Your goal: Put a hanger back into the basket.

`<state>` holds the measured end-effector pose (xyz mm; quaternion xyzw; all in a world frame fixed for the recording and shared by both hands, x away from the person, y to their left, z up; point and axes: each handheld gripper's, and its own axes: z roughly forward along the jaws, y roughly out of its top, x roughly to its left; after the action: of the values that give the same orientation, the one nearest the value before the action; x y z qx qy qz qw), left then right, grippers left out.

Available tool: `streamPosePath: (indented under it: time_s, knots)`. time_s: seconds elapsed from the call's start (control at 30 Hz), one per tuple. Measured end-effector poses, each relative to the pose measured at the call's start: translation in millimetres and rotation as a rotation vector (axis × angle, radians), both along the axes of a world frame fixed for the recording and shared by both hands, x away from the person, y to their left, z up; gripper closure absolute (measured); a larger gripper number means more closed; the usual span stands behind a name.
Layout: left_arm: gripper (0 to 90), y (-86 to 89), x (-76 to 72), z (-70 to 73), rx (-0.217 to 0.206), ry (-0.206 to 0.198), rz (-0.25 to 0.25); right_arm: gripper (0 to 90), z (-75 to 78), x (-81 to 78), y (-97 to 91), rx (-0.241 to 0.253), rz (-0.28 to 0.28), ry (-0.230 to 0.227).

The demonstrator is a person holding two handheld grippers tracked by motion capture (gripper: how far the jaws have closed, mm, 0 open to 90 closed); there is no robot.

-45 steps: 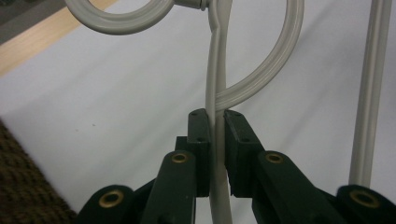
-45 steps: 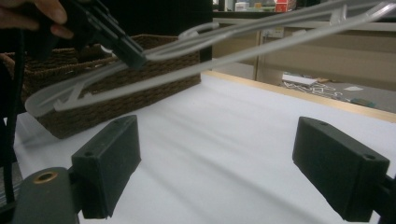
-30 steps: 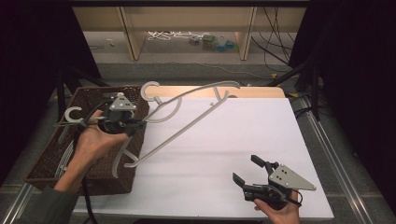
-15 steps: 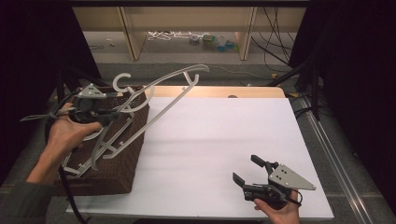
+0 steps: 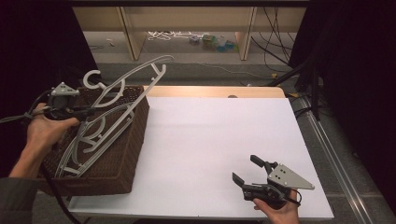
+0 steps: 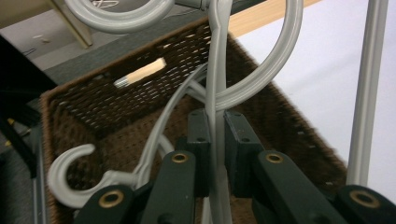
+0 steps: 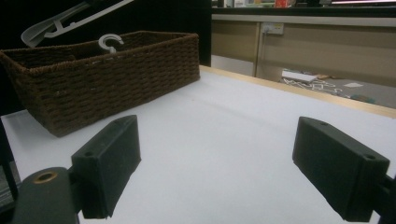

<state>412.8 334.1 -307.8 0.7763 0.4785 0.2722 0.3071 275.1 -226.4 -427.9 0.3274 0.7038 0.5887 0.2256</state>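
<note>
Curved grey plastic hanger [image 6: 215, 84], woven basket [image 5: 126, 154]

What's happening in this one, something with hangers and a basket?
A person works with two hand-held grippers. The left gripper is shut on a grey plastic hanger, holding it over the brown wicker basket at the table's left; one end sticks up past the rim. More grey hangers lie inside the basket. The right gripper rests open and empty on the white table, near the front edge.
</note>
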Motion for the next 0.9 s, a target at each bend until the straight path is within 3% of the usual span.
streamPosePath:
  time_s: [0.07,0.4,0.53,0.63,0.67,0.9]
  knots:
    - [81.6,7.0,0.1,-3.3,0.013,-0.013,0.024,16.0,0.7,-0.9,-1.1,-0.03,-0.006,0.011]
    - [81.6,32.0,-1.9,-18.3,0.007,-0.005,0.107,16.0,-0.7,0.0,1.0,-0.014,-0.008,0.003]
    - [81.6,38.7,-2.3,-22.6,0.012,-0.007,0.118,16.0,-0.9,0.5,1.2,-0.011,0.003,0.011]
    - [81.6,44.4,-1.5,-26.9,0.044,-0.009,0.123,16.0,-1.1,0.7,0.8,-0.021,0.003,0.013]
    - [81.6,46.2,-1.3,-28.7,0.045,-0.006,0.13,16.0,-1.6,0.9,1.8,-0.001,0.002,0.006]
    - [81.6,57.2,-2.7,-37.6,0.07,-0.002,0.154,16.0,-1.5,1.2,0.9,-0.02,-0.007,0.006]
